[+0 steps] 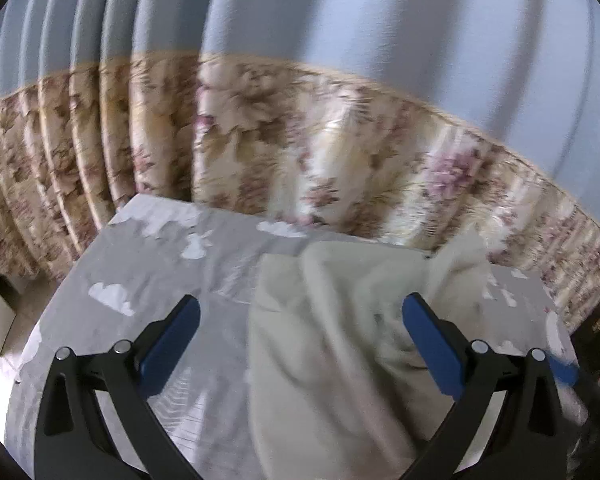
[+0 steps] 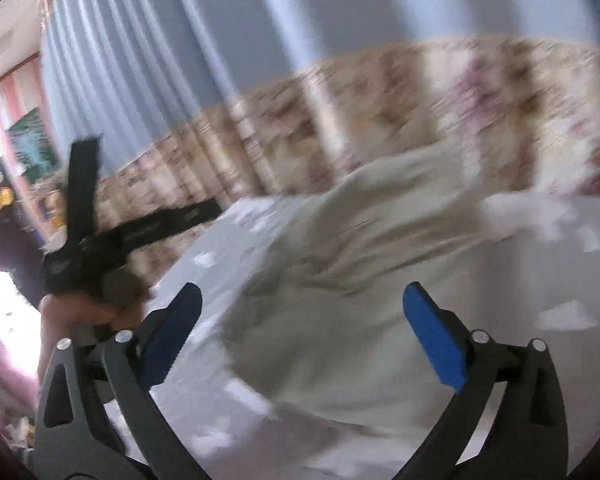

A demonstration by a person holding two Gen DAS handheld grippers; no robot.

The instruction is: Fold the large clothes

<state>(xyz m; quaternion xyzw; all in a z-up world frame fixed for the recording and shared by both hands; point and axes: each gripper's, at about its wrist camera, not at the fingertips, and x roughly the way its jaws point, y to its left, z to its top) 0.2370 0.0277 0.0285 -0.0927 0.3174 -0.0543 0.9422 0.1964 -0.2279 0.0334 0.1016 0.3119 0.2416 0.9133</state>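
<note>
A pale cream garment [image 1: 340,320] lies rumpled on a grey table cover printed with white clouds [image 1: 147,264]. My left gripper [image 1: 300,332] hovers over the garment's left part, its blue pads [image 1: 171,344] wide apart with nothing pinched between them. In the right wrist view the same garment [image 2: 340,280] spreads across the table, blurred by motion. My right gripper [image 2: 300,328] stands open above it, blue pads [image 2: 432,336] far apart and clear of the cloth. The other gripper [image 2: 99,232], held by a hand [image 2: 79,312], shows at the left of that view with its fingers spread.
A blue curtain with a floral lower band [image 1: 259,132] hangs close behind the table. The table's left edge [image 1: 31,352] drops to the floor. A dark object [image 1: 596,336] sits at the right. Pink wall and a picture [image 2: 31,148] are far left.
</note>
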